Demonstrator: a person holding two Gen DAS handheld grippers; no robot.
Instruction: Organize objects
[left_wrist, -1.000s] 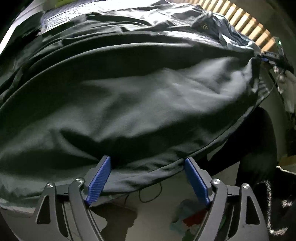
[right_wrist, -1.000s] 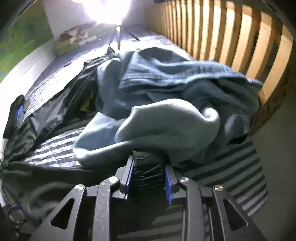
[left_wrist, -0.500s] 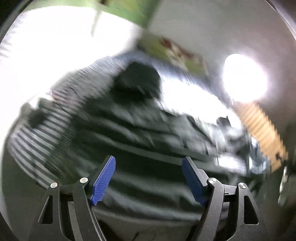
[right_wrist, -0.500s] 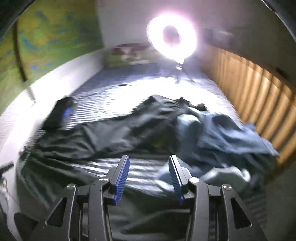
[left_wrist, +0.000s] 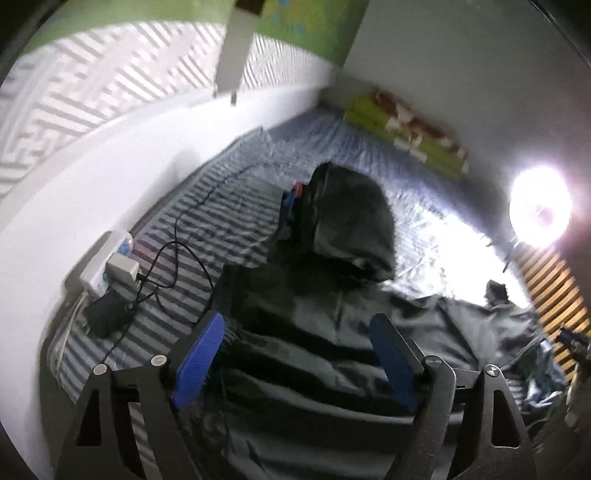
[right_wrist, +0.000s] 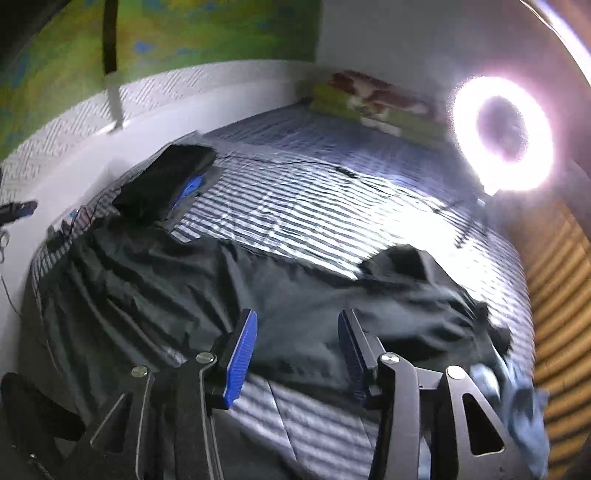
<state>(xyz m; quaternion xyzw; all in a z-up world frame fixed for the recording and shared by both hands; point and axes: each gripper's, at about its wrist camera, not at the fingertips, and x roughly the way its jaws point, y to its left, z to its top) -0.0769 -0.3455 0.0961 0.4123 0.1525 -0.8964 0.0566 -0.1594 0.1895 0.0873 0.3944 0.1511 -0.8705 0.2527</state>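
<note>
I have just let go of the clothes. A second ago my right gripper was pinching a dark strap in front of the blue jeans, and my left gripper sat tight against the dark garment; now both look at the bed from farther off and higher. The left jaws stand wide and are opening with nothing between them. The right jaws are partly apart and opening too, empty.

The dark garment lies spread across the striped bedsheet, filling the lower half of both views. The jeans have slipped to the lower right corner of the right view. A black bag sits at the centre of the left view, with a power strip and its cable at middle left. A ring light glares at upper right.

I judge the garment laid out, ready for folding next.

I can read no brand, label or writing anywhere; blur hides any.
</note>
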